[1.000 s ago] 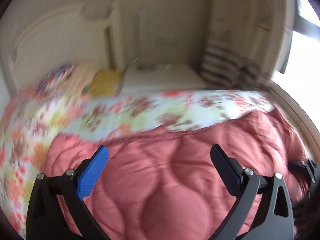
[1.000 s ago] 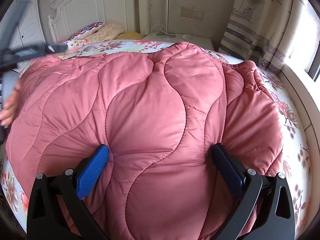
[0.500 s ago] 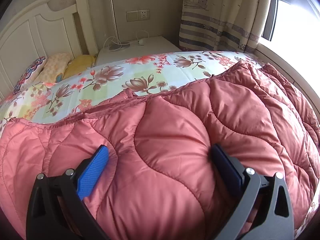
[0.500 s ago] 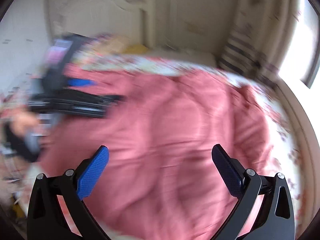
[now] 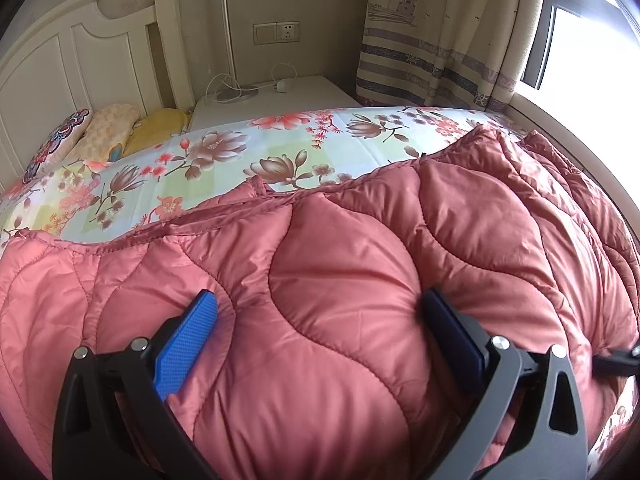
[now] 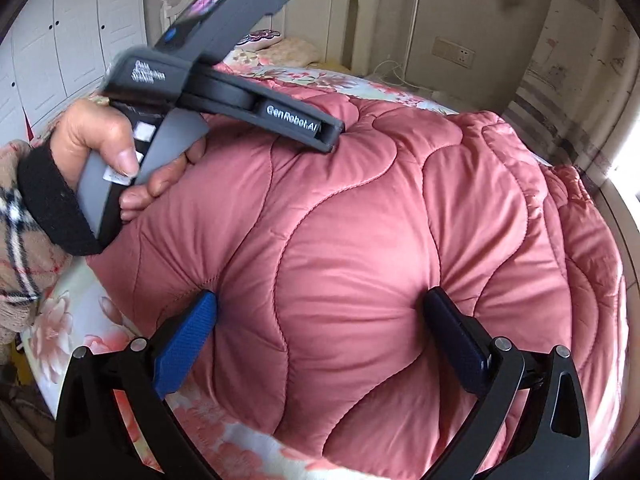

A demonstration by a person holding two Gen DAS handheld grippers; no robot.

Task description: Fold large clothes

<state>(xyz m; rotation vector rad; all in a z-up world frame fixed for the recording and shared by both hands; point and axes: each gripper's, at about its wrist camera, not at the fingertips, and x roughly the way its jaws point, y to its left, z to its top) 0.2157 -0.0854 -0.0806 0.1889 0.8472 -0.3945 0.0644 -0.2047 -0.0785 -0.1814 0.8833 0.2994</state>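
Note:
A large pink quilted padded garment [image 5: 340, 280] lies bunched on a bed with a floral sheet [image 5: 224, 156]. My left gripper [image 5: 320, 300] is open, its blue-padded fingers [image 5: 188, 340] pressed down into the padding with a bulge of fabric between them. In the right wrist view the same garment [image 6: 360, 248] fills the middle. My right gripper [image 6: 320, 300] is open too, both fingers sunk into its near edge. A hand [image 6: 120, 152] holds the left gripper's grey body [image 6: 224, 76] over the garment's far left part; its fingers are hidden there.
A white headboard [image 5: 80, 60] and pillows [image 5: 116, 128] sit at the far left, with a white nightstand [image 5: 280, 96] holding a lamp base and cable. A striped curtain [image 5: 440, 40] and bright window are at the right. White wardrobe doors [image 6: 60, 40] stand left.
The left view swung from blurred motion to a steady press on the garment. The right gripper lifted and moved left in a blur, then came down on the garment's near edge beside the left gripper.

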